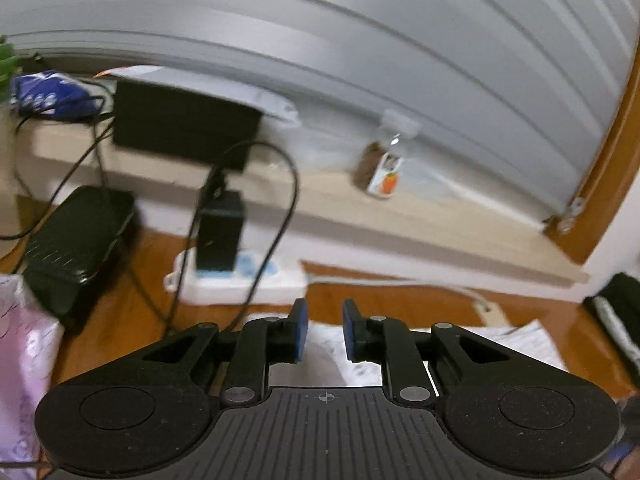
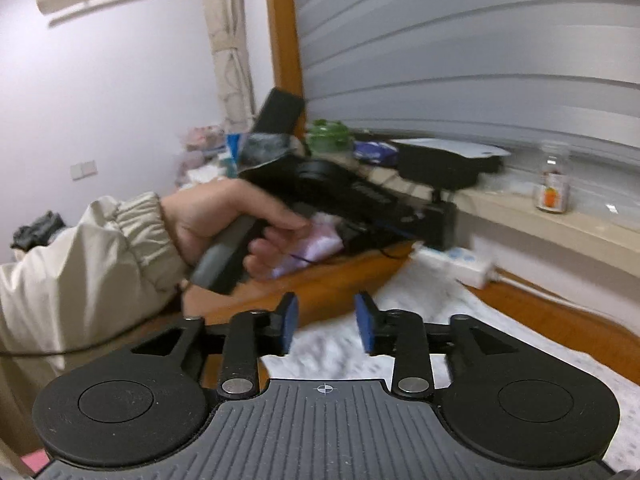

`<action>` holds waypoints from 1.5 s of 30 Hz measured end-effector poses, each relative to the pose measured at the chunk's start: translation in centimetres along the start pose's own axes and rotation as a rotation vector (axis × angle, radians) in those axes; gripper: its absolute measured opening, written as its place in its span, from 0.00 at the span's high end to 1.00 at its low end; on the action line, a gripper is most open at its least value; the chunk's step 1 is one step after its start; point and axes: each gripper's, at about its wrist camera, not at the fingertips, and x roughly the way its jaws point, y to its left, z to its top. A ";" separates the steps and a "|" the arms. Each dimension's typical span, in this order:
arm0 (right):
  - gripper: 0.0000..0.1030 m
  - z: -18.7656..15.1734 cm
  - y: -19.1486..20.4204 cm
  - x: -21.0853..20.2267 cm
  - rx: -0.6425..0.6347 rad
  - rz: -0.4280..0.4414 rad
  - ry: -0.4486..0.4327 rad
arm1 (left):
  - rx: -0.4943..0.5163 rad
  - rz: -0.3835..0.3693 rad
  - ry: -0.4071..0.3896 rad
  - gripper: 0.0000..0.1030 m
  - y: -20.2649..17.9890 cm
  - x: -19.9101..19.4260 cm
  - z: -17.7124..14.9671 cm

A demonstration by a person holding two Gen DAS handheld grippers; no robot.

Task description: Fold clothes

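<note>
The left gripper is hanging over a white printed cloth lying on the wooden surface — its blue-padded fingers are standing a little apart with nothing between them. The right gripper is pointing across the same white cloth, its fingers parted somewhat wider and gripping nothing. A person's left hand, in a cream sleeve, is clasping the other tool's handle — a pale pink garment is showing just behind it.
</note>
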 end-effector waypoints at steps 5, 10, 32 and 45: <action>0.56 -0.8 -2.1 -4.1 -0.019 -0.118 0.012 | 0.030 0.005 -0.005 0.60 -1.5 0.2 -0.1; 0.55 -3.3 -6.1 -7.7 0.008 -0.244 0.022 | 0.095 -0.011 0.015 0.48 -4.2 1.1 -1.2; 0.74 -16.2 -10.2 -22.7 0.118 -0.474 0.143 | 0.383 -0.319 0.111 0.31 -27.6 15.6 -5.9; 0.97 -17.3 -8.2 -22.4 0.108 -0.514 0.104 | 0.483 -0.312 0.159 0.33 -32.0 21.0 -7.8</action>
